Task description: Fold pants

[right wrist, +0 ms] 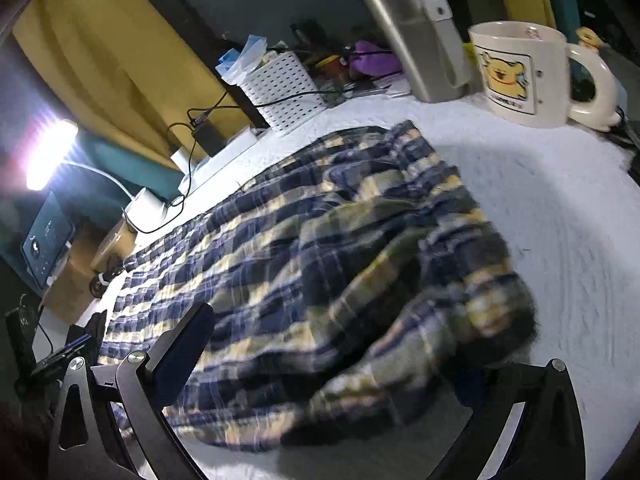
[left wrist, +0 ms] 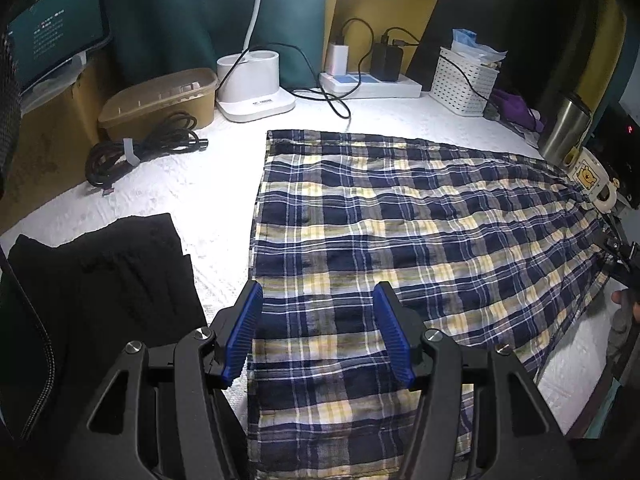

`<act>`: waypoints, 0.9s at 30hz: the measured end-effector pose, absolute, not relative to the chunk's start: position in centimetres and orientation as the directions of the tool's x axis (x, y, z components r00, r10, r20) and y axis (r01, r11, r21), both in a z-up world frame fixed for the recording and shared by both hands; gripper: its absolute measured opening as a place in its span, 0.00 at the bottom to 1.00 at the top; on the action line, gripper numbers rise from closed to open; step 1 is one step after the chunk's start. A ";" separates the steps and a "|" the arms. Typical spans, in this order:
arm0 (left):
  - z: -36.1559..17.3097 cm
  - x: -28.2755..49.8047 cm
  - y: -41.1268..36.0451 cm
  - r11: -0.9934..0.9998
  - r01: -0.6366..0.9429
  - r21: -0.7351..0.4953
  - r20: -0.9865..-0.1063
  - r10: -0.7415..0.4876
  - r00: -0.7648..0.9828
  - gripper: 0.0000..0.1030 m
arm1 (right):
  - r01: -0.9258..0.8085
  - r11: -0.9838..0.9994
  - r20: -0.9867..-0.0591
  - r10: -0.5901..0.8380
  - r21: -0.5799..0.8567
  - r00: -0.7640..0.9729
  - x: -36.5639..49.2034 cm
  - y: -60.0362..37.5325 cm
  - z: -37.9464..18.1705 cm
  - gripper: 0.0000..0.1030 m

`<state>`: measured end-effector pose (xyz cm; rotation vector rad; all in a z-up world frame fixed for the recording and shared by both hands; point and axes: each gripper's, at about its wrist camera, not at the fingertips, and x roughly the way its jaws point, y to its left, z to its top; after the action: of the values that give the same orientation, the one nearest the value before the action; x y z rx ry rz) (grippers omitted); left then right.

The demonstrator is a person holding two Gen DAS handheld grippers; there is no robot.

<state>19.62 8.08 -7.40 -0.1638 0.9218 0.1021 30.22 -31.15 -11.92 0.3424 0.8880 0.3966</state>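
Navy, white and yellow plaid pants (left wrist: 400, 232) lie spread on the white table cover (left wrist: 192, 184). My left gripper (left wrist: 318, 332) is open, its blue pads (left wrist: 244, 332) spread over the near edge of the cloth, holding nothing. In the right wrist view the pants (right wrist: 320, 248) are bunched and blurred at the waist end. My right gripper (right wrist: 332, 364) is open around that bunched end, with the left finger (right wrist: 180, 344) beside the cloth and the right finger partly hidden under it. The right gripper also shows at the far right of the left wrist view (left wrist: 624, 264).
A black garment (left wrist: 100, 280) lies at the left. A cable coil (left wrist: 136, 152), brown tub (left wrist: 160, 100), lamp base (left wrist: 252, 84), power strip (left wrist: 372, 84) and white basket (left wrist: 464, 80) line the back. A steel flask (right wrist: 408, 28) and bear mug (right wrist: 520, 72) stand at the right.
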 end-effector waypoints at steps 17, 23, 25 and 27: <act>-9.5 19.9 11.4 0.964 -0.222 -0.148 -0.818 0.007 0.575 0.56 | -0.133 0.846 -0.661 0.492 0.516 0.567 33.5 -32.0 -13.0 0.30; -9.7 20.4 10.5 0.963 -0.221 -0.152 -0.833 -0.005 0.553 0.56 | -0.175 0.846 -0.639 0.501 0.503 0.583 33.4 -32.1 -12.4 0.08; -9.6 20.5 10.3 0.964 -0.220 -0.151 -0.834 -0.005 0.551 0.56 | -0.181 0.843 -0.631 0.506 0.507 0.588 33.3 -32.4 -12.2 0.08; -9.3 20.7 10.0 0.966 -0.214 -0.148 -0.833 -0.005 0.553 0.56 | -0.183 0.841 -0.624 0.507 0.509 0.594 33.3 -32.7 -12.1 0.08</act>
<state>20.73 10.04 -9.29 -0.2438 0.9791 0.1254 33.31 -32.74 -12.07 0.4190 0.8459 0.4146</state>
